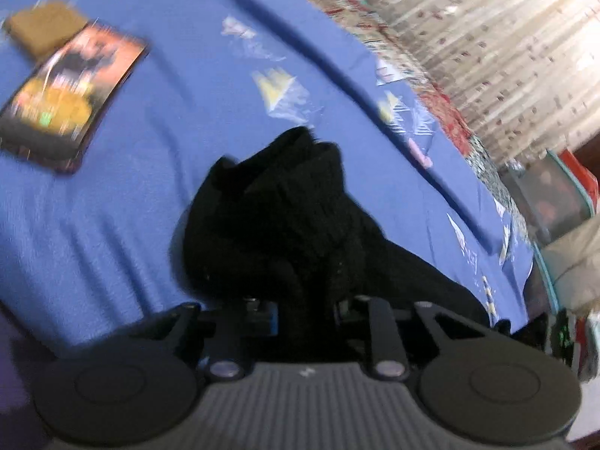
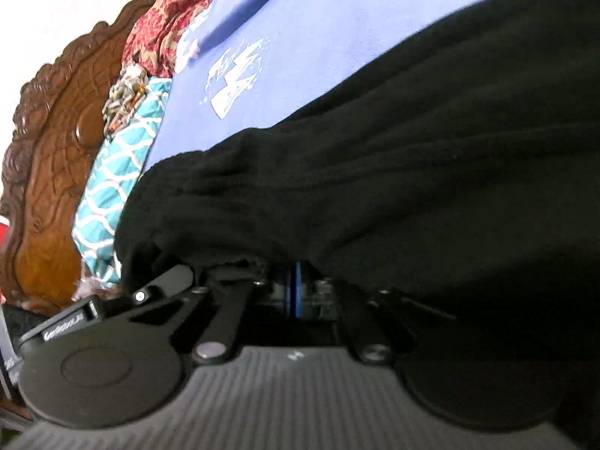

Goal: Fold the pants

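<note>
The black pants (image 1: pixel 270 217) lie bunched on the blue printed bed sheet (image 1: pixel 150 187). A ridge of the cloth runs back between the jaws of my left gripper (image 1: pixel 305 300). The jaws stand close together on it and the cloth hides the fingertips. In the right wrist view the black pants (image 2: pixel 412 168) fill most of the picture. Their edge drapes over my right gripper (image 2: pixel 296 273). Its blue pads sit pressed together under the fold, and the tips are hidden by fabric. The picture is tilted, with the sheet (image 2: pixel 300 56) beyond the pants.
A flat orange-and-black packet (image 1: pixel 71 101) and a brown pad (image 1: pixel 45 30) lie on the sheet at far left. A patterned curtain (image 1: pixel 487 37) hangs beyond the bed's right edge. A carved wooden headboard (image 2: pixel 48 150), a teal patterned pillow (image 2: pixel 116 172) and a red blanket (image 2: pixel 168 11) border the sheet.
</note>
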`<action>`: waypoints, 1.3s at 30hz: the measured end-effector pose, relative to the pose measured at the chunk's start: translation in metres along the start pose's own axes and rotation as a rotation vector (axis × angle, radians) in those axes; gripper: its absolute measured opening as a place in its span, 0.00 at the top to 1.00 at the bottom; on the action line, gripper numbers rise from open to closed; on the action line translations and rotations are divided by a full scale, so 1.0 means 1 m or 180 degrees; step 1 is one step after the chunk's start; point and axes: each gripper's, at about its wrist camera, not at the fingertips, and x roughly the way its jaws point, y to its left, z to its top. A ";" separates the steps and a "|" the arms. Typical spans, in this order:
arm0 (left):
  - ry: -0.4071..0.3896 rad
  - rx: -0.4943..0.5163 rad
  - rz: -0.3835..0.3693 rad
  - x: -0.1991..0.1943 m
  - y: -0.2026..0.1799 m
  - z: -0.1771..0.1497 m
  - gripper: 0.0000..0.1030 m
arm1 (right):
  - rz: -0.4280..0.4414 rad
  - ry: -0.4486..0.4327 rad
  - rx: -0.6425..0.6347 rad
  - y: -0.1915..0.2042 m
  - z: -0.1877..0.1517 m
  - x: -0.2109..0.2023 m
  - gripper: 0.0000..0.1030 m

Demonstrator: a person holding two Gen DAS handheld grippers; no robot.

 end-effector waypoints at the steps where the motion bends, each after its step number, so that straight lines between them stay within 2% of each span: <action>1: -0.0056 0.0133 0.0006 -0.004 -0.011 0.000 0.80 | 0.0030 0.0002 0.0018 -0.002 0.000 0.000 0.96; 4: -0.0212 0.0617 0.0039 -0.016 -0.049 -0.004 0.80 | 0.0163 -0.0041 0.0125 -0.005 -0.001 -0.006 0.93; 7: -0.0313 0.1206 0.0033 -0.018 -0.092 -0.013 0.80 | 0.0211 -0.0262 0.0290 -0.015 0.000 -0.023 0.89; 10: -0.0292 0.1789 -0.0093 -0.010 -0.136 -0.030 0.80 | 0.0241 -0.0665 0.0513 -0.034 0.008 -0.056 0.89; 12: -0.0214 0.2128 -0.0179 0.002 -0.161 -0.045 0.79 | 0.0144 -0.0990 0.0582 -0.048 0.013 -0.090 0.88; 14: 0.0005 0.2534 -0.0255 0.022 -0.188 -0.066 0.69 | 0.0017 -0.1312 0.0582 -0.059 0.014 -0.122 0.84; 15: 0.0128 0.2723 -0.0241 0.033 -0.199 -0.078 0.59 | -0.0050 -0.1468 0.0593 -0.065 0.012 -0.138 0.76; 16: 0.0250 0.2869 -0.0213 0.043 -0.207 -0.088 0.52 | -0.0109 -0.1629 0.0628 -0.071 0.009 -0.154 0.72; 18: 0.0404 0.2998 -0.0225 0.054 -0.217 -0.102 0.47 | -0.0127 -0.1833 0.0712 -0.082 0.002 -0.175 0.54; 19: 0.0447 0.3017 -0.0287 0.052 -0.219 -0.106 0.41 | -0.0114 -0.1893 0.0753 -0.087 -0.003 -0.183 0.47; 20: 0.0474 0.3006 -0.0380 0.048 -0.219 -0.107 0.38 | -0.0106 -0.1915 0.0784 -0.092 -0.007 -0.188 0.44; 22: 0.0482 0.2950 -0.0512 0.036 -0.217 -0.102 0.26 | -0.0069 -0.1909 0.0813 -0.096 -0.014 -0.188 0.37; 25: 0.0421 0.2707 -0.0627 0.011 -0.203 -0.085 0.25 | 0.0010 -0.1856 0.0728 -0.087 -0.017 -0.174 0.18; 28: 0.0352 0.2245 -0.0599 -0.005 -0.180 -0.060 0.25 | -0.0022 -0.1601 0.0420 -0.063 -0.008 -0.140 0.15; 29: 0.0329 0.2072 -0.0537 -0.006 -0.171 -0.050 0.25 | -0.0118 -0.1466 0.0295 -0.056 -0.007 -0.128 0.15; 30: 0.0314 0.1905 -0.0473 -0.009 -0.161 -0.043 0.25 | -0.0290 -0.1338 0.0143 -0.050 -0.006 -0.115 0.18; 31: 0.0310 0.1747 -0.0412 -0.009 -0.153 -0.036 0.27 | -0.0434 -0.1248 -0.0010 -0.039 -0.005 -0.101 0.43; 33: 0.0305 0.1504 -0.0304 -0.005 -0.141 -0.025 0.30 | -0.0586 -0.1166 -0.0216 -0.030 -0.010 -0.093 0.69; 34: 0.0296 0.1410 -0.0275 -0.005 -0.136 -0.022 0.32 | -0.0541 -0.1277 -0.0241 -0.027 -0.012 -0.096 0.76; 35: 0.0280 0.1335 -0.0257 -0.005 -0.133 -0.019 0.33 | -0.0503 -0.1457 -0.0340 -0.021 -0.016 -0.106 0.76; 37: 0.0242 0.1284 -0.0268 -0.001 -0.136 -0.016 0.33 | -0.0690 -0.1810 -0.0586 -0.012 -0.027 -0.126 0.75; 39: 0.0219 0.1346 -0.0307 0.006 -0.148 -0.016 0.33 | -0.0851 -0.1988 -0.0551 -0.016 -0.033 -0.134 0.72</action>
